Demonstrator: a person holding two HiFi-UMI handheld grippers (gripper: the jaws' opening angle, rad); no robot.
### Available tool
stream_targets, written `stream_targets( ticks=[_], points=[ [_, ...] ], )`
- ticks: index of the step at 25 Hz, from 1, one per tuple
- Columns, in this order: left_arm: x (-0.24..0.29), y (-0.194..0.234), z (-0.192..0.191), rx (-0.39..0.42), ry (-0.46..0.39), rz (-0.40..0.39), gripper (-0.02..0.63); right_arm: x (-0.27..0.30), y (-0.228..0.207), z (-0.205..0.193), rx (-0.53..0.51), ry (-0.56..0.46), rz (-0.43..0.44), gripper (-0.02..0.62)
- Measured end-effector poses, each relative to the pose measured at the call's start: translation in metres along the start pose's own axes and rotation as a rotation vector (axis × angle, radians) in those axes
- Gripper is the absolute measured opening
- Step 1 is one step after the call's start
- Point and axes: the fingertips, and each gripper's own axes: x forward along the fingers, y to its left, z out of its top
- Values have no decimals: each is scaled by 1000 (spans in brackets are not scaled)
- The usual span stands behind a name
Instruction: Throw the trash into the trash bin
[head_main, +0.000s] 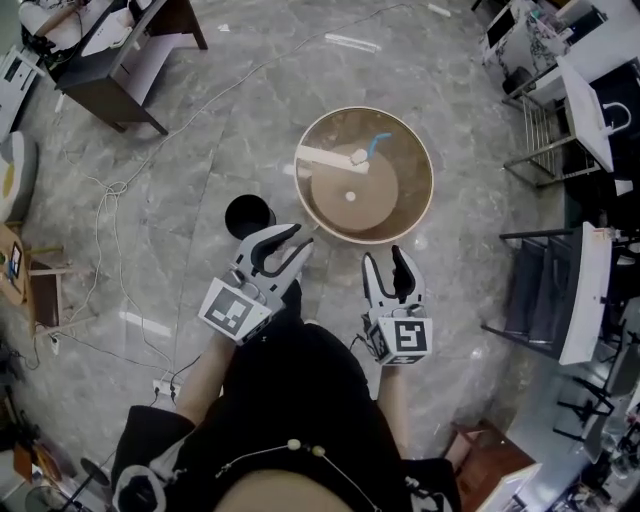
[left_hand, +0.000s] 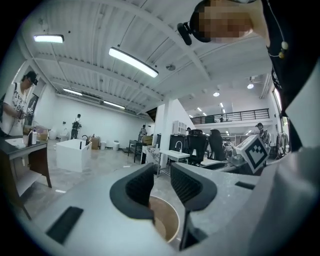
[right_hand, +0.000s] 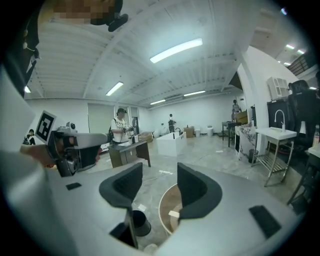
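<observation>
Fig.: L gripper (head_main: 300, 238) and R gripper (head_main: 383, 258) are side by side at the near edge of the round table (head_main: 405, 205). Both have jaws apart w/ nothing between them. The trash (head_main: 330, 158) lies on the table. The black bin (head_main: 249, 215) stands just beside it, to the left.

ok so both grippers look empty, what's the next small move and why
Probably ease the right gripper forward over the round table toward the white strip and blue scrap. Its jaws stand apart with nothing between them, the trash lies on the table, and the black trash bin stands on the floor beside it.
</observation>
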Motion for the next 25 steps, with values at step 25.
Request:
stream_targets(
  ticks=[25],
  points=[
    [58,153,-134,-217,232,202,98,377,-194,-274,-136,636,-18,305]
  ],
)
